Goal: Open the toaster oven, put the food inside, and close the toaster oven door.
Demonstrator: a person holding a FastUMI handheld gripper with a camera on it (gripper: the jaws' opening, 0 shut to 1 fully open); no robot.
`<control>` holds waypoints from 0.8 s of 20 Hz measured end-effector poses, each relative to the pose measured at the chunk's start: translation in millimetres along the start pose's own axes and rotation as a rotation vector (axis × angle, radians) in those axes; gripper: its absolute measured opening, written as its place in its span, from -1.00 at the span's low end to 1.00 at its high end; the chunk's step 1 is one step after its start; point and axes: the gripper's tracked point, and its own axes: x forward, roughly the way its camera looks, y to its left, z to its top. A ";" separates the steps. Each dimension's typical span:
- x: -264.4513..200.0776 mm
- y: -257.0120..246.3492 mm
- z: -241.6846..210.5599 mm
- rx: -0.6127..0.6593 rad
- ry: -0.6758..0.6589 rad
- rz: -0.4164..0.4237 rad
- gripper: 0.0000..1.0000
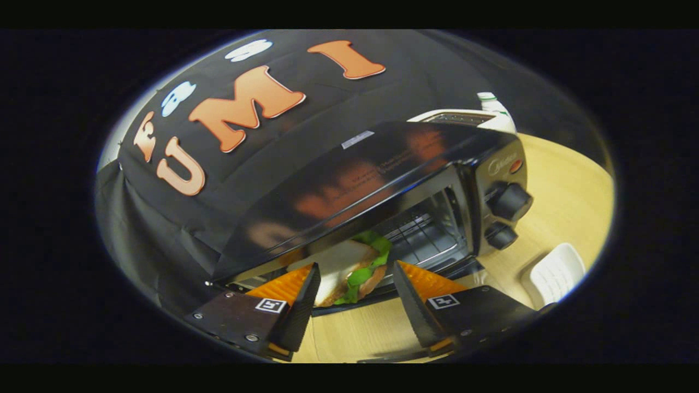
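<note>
Sandwich just beyond gripper (fingers apart), inside open toaster oven

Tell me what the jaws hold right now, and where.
Nothing: the gripper is open, and the white-bread lettuce sandwich lies between its jaws, untouched, at the black toaster oven mouth.

We see the toaster oven on the bench, door open, the sandwich at its mouth just ahead of the gripper, whose jaws stand apart either side. A toaster sits behind the oven, a plastic basket right of the jaws.
</note>
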 end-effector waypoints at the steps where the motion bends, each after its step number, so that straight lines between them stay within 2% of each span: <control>1: -8.3 -3.4 -3.2 -0.033 0.019 -0.002 0.62; 6: -49.3 -18.7 -32.8 -0.215 0.109 0.005 0.71; 11: -81.3 -27.2 -85.9 -0.362 0.277 0.053 0.74; 12: -84.6 -37.2 -92.0 -0.395 0.301 0.037 0.75; 14: -92.9 -45.9 -106.5 -0.422 0.357 0.028 0.73; 16: -101.4 -44.1 -118.7 -0.424 0.386 0.055 0.70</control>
